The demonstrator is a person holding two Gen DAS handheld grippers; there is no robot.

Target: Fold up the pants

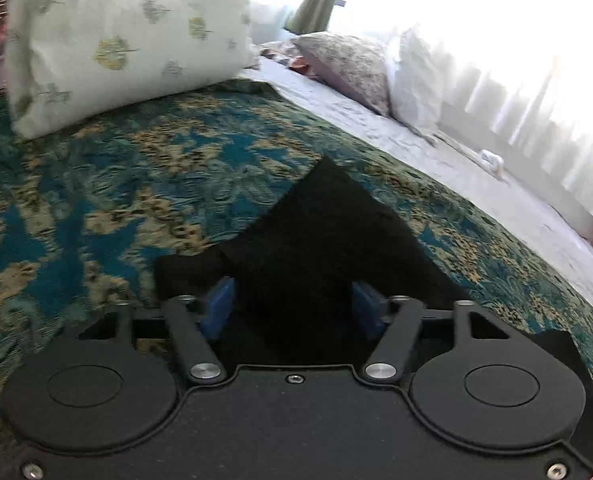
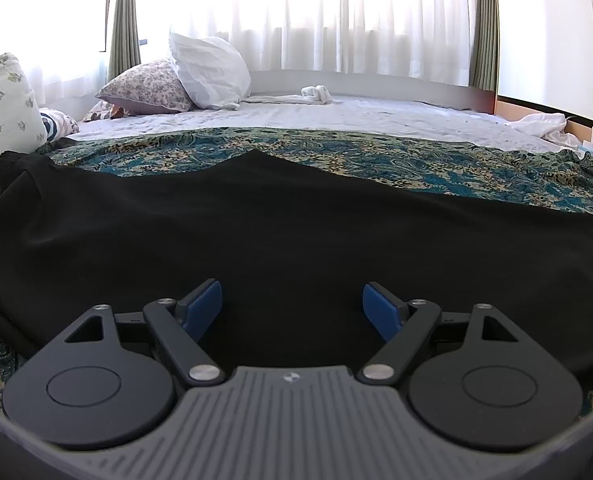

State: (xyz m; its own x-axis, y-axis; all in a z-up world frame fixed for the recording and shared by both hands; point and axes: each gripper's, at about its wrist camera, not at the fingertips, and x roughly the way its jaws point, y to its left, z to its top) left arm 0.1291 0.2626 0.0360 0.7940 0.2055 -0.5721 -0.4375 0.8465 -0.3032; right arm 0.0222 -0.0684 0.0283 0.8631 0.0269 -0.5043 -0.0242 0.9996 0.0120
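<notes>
Both grippers' fingers (image 2: pixel 206 308) open over black pants (image 2: pixel 296 220).

left wrist: low, close over bedspread (image 1: pixel 96 200) | right wrist: same

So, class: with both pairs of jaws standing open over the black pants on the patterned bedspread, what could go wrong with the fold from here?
1. The left gripper is open over a pointed corner of the black fabric pants; closing there may catch only one layer.
2. The right gripper hangs over a broad flat stretch of the pants, where it could also pinch the teal and gold patterned bedspread underneath.
3. The cloth ripples at its far edge, so creases may get folded in.
</notes>
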